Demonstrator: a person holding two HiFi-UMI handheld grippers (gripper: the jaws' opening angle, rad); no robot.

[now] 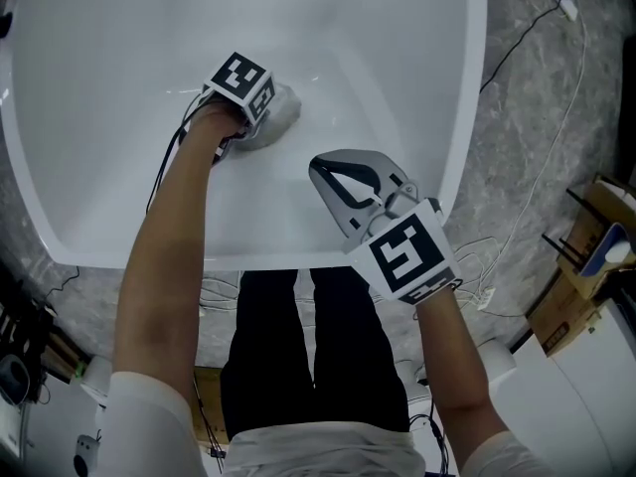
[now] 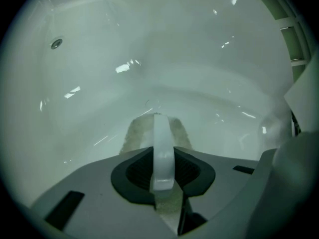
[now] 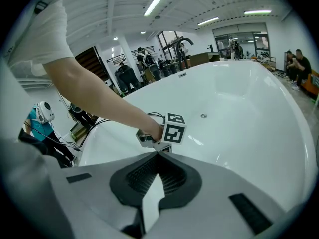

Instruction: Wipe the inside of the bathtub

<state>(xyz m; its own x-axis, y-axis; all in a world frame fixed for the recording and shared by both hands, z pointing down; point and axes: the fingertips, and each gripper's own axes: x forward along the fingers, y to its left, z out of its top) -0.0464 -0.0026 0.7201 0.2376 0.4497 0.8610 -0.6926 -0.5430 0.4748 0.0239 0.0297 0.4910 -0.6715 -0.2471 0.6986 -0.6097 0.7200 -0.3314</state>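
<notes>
The left claw point(image 2: 155, 119) is clamped on a cloth point(image 2: 133, 133), and the cloth lies pressed against the inner wall of the tub point(image 1: 119, 38), low on the slope toward the floor of the basin. The right claw point(image 1: 324, 167) hangs over the near rim with its jaws together and nothing between them; it takes no part in the wiping.

The step in hand looks like a stroke across the lower wall. To do it well, the cloth should probably stay flat under the jaws so that fabric, not plastic, meets the enamel. Strokes should overlap and follow the curve of the basin rather than cut across it. Pressure wants to be even, because the bend where wall meets floor is the easiest place to skip. The round fitting point(image 2: 56, 43) higher on the wall will likely need a pass around its edge.

The tub is glossy white and throws back streaks of light; no dirt or water shows on it. It stands on a grey marbled floor point(image 1: 542, 157) with cables point(image 1: 517, 48) trailing beside it and a cardboard box point(image 1: 568, 311) near the right. The right gripper view shows a large workshop hall with strip lights point(image 3: 157, 1) and several people point(image 3: 296, 63) in the background.
</notes>
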